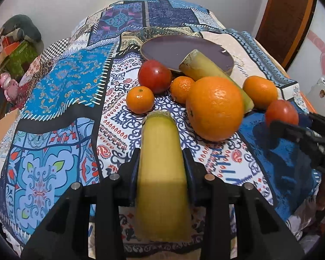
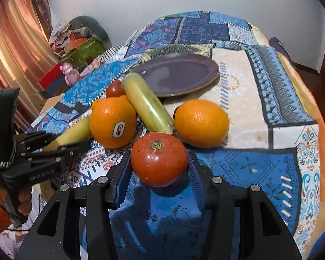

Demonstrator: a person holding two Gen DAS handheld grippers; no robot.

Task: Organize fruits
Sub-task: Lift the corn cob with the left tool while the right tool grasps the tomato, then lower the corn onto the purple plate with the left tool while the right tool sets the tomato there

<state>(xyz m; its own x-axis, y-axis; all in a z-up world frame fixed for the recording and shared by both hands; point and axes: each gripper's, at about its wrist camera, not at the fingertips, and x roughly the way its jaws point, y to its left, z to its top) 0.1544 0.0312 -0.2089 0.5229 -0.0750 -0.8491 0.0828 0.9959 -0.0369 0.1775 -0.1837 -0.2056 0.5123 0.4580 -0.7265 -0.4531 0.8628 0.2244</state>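
My left gripper [image 1: 161,160] is shut on a yellow-green cane piece [image 1: 160,173], held lengthwise between its fingers; it also shows in the right wrist view [image 2: 72,133]. My right gripper [image 2: 160,166] is shut on a red tomato [image 2: 159,159], also seen in the left wrist view [image 1: 281,112]. On the cloth lie a big orange [image 1: 214,108] with a sticker [image 2: 118,129], a second cane piece [image 1: 208,69] leaning on a purple plate [image 1: 162,47], another tomato [image 1: 155,75] and small oranges [image 1: 139,99] [image 1: 181,88] [image 1: 260,92].
A patterned cloth [image 1: 60,99] covers the table. Left of the table are boxes [image 2: 84,49], a pink toy [image 2: 69,73] and orange curtains [image 2: 13,49]. A wooden door frame [image 1: 286,19] stands at the right. The table's edge drops off on the left and right.
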